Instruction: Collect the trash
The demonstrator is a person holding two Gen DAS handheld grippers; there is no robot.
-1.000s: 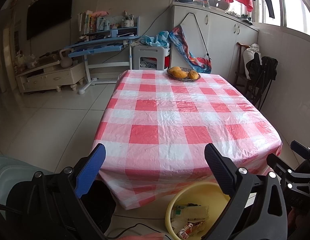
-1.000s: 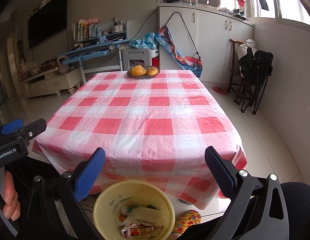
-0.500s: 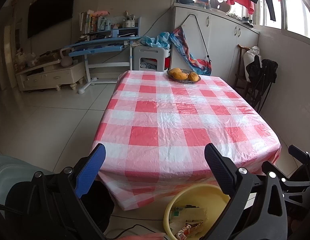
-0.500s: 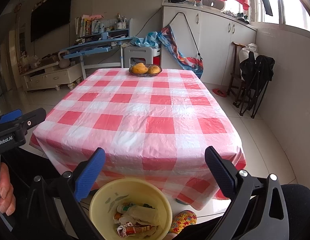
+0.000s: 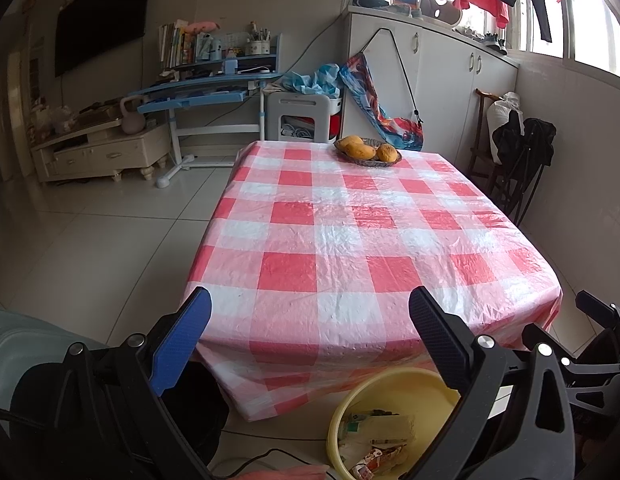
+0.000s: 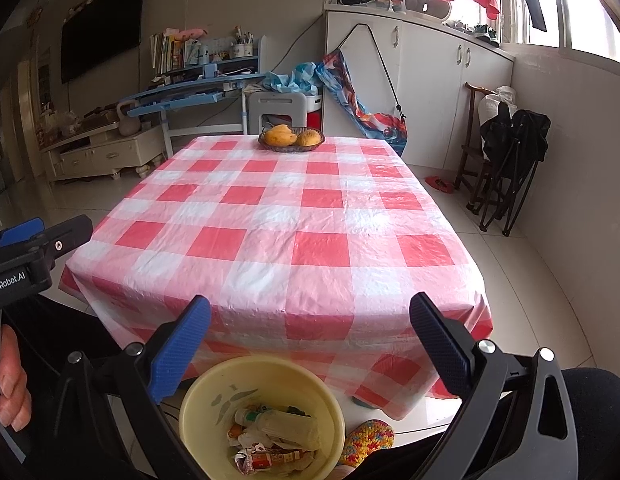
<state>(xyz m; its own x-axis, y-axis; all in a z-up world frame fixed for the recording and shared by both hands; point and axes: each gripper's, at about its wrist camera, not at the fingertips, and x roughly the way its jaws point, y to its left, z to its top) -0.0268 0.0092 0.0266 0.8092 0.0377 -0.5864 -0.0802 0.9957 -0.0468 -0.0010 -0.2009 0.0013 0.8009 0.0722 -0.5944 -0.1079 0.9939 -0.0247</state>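
Trash [image 6: 270,436] lay gathered in the yellow basin [image 6: 198,404] on the floor below the counter [image 6: 294,216], near its edge, probably for dropping. Both the left gripper [image 5: 310,324] and right gripper [image 6: 310,324] had jaws wide apart, holding nothing.

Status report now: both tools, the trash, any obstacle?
Left tool open, empty. Right tool open, empty. Trash in yellow basin on floor. Tabletop holds only fruit basket.
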